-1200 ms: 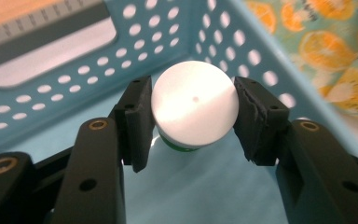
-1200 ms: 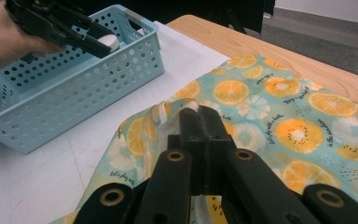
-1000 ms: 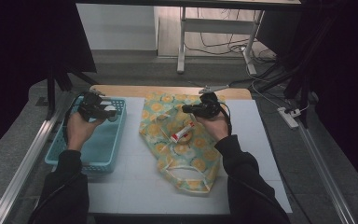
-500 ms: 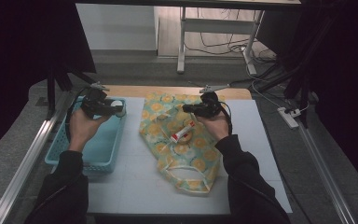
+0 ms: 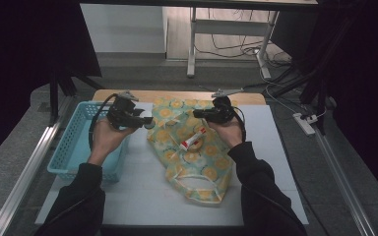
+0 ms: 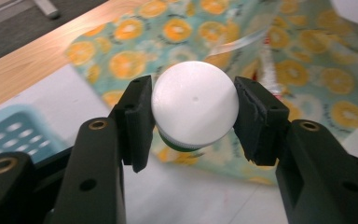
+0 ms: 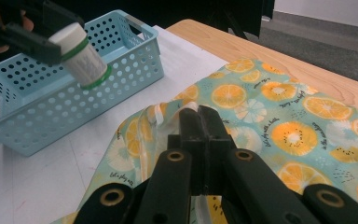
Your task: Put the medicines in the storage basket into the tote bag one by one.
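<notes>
Left gripper view shows a small jar (image 6: 195, 109) with a white lid, squeezed between the two black jaws of the left claw (image 6: 193, 126). The lid faces the camera and a green ring peeks out under it. Past the claw lies the fruit bag (image 6: 177, 28), with its orange slices on it.

A second ago the jar was over the blue basket (image 5: 74, 142). Now the left claw (image 5: 145, 121) has carried it sideways, out past the basket wall, to the near edge of the bag (image 5: 192, 152). So the jar looks like it is going from the basket to the bag.

Right gripper view shows the jar (image 7: 80, 55) up in the air, in front of the basket (image 7: 42, 112) and not touching it.

The right claw (image 7: 199, 116) is clenched, with its jaws tight together on the rim of the bag (image 7: 279, 130). I think it holds the bag's mouth up, so the jar can go in.

A red and white tube (image 5: 193, 139) lies on the bag, just beside the right claw (image 5: 200, 113).

The jar is not in the bag yet.
</notes>
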The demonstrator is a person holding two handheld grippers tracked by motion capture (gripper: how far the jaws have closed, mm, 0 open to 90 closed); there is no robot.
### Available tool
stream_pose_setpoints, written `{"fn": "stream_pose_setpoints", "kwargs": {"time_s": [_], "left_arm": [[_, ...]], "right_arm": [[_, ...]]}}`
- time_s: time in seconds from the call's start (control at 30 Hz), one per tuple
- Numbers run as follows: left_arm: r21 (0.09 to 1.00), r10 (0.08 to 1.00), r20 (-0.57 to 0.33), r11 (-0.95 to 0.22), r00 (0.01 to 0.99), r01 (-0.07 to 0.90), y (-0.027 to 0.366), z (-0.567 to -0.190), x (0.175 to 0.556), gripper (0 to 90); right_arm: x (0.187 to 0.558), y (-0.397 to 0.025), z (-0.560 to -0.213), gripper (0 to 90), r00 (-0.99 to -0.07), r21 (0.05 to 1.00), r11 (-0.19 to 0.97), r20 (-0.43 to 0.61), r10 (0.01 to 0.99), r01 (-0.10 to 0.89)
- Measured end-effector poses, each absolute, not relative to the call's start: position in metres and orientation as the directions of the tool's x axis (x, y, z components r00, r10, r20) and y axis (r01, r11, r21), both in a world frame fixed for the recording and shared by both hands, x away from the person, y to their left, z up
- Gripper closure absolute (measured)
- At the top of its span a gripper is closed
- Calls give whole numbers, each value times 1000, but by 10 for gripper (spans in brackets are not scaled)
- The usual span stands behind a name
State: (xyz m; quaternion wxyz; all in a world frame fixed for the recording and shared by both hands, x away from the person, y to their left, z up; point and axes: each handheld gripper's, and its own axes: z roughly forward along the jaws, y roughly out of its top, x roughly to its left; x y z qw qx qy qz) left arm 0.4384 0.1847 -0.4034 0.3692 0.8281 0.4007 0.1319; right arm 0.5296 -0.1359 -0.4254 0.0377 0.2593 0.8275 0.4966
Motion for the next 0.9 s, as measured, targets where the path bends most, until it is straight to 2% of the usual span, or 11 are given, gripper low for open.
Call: {"fn": "stream_pose_setpoints", "kwargs": {"time_s": [0.9], "left_arm": [[702, 590, -88, -535, 803, 470, 62, -427, 454, 504]], "right_arm": [[536, -143, -428, 900, -854, 838, 367, 201, 480, 404]]}}
